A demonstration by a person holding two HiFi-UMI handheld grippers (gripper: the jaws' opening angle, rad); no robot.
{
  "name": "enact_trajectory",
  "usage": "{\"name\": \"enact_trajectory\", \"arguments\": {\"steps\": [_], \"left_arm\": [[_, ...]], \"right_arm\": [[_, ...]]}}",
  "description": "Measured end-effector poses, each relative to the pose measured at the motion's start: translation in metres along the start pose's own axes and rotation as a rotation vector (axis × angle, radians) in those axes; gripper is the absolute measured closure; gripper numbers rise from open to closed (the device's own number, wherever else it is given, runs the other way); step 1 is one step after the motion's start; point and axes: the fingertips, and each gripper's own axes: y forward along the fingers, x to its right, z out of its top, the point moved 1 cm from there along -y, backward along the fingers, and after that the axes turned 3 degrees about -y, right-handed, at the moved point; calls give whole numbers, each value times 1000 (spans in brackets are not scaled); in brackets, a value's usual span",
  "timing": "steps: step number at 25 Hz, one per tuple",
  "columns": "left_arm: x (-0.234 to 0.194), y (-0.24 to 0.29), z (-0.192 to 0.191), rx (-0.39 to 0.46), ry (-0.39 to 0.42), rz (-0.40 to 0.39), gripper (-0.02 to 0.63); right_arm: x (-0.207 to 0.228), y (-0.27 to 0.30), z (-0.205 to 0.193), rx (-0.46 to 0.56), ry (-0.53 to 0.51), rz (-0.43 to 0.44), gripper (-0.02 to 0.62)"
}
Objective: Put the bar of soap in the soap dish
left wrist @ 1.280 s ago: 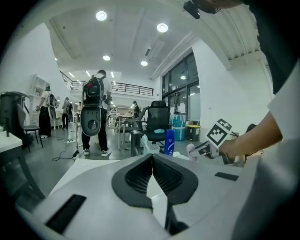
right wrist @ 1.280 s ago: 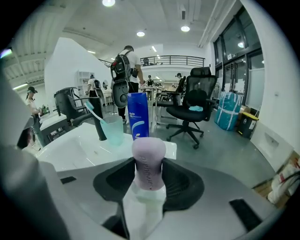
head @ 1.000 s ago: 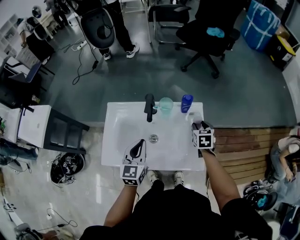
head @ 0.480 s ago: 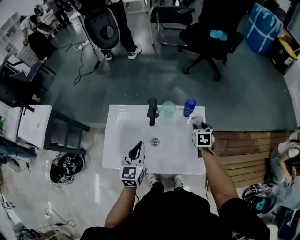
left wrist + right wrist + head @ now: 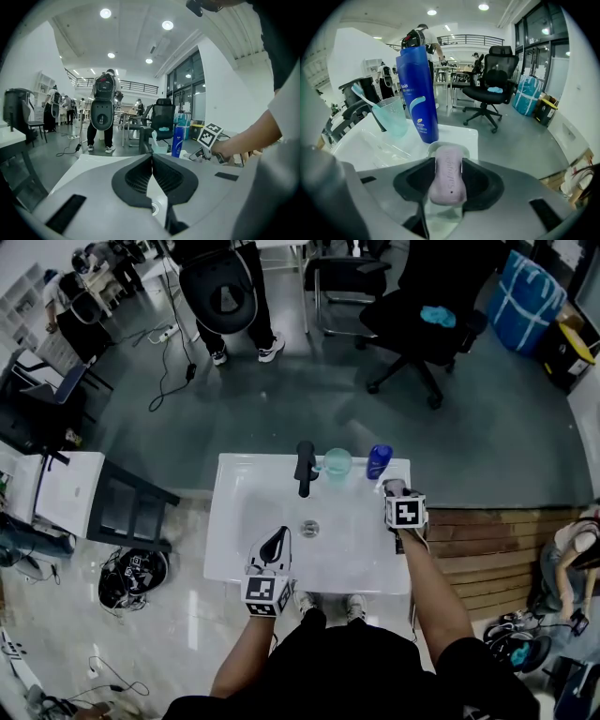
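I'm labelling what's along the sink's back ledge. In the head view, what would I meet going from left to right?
Black faucet, teal cup, blue bottle, then the right gripper holding the bar of soap.

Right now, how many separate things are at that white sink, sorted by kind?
tools: 2, the left tool and the right tool
bar of soap: 1
soap dish: 1
blue bottle: 1
teal cup: 1
toothbrush: 1
black faucet: 1
total: 8
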Motion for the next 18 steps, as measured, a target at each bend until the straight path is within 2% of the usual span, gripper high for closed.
{"name": "enact_trajectory", "arguments": {"steps": [5, 11, 18], "left_arm": [[6, 2, 3, 2, 7, -12, 586], [16, 4, 9, 14, 16, -33, 586], [37, 5, 33, 75, 20, -57, 586]], "right_arm": [[0, -17, 14, 68, -61, -1, 402], [-10, -78, 48, 252, -136, 19, 428], [-20, -166, 84, 509, -147, 15, 561]]}}
